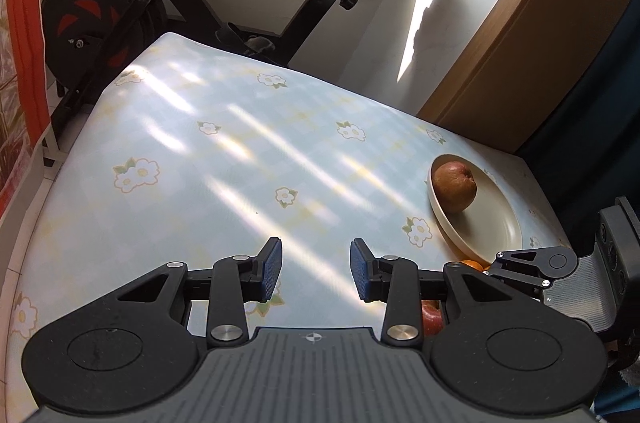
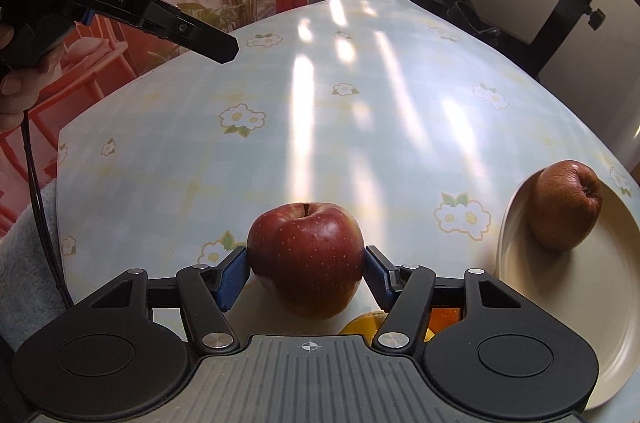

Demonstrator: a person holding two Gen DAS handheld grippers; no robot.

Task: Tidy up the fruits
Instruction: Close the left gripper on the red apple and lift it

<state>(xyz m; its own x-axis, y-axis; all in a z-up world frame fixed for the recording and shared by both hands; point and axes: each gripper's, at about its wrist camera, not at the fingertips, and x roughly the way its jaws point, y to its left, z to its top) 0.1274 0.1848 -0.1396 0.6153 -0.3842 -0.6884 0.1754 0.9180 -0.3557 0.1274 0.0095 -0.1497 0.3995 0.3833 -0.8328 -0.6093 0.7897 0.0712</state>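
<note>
While one brown fruit (image 2: 568, 205) already sits on the plate (image 2: 516, 223) at two o'clock, my right claw (image 2: 306, 273) is clamped on the red apple (image 2: 306, 255) on the tabletop (image 2: 320, 111) – oranges (image 2: 366, 323) remain – and my left claw (image 1: 316, 269) hangs empty, near-closed.

one red apple (image 2: 306, 259), one brown pear (image 2: 566, 205), one plate (image 2: 520, 263).

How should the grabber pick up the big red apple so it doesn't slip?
Squeeze the round, shiny red apple at its widest middle, one blue pad on each side, coming down from above and behind. It sits upright with its stem on top, so the bulging sides give the best grip. The right gripper already straddles it that way.
</note>
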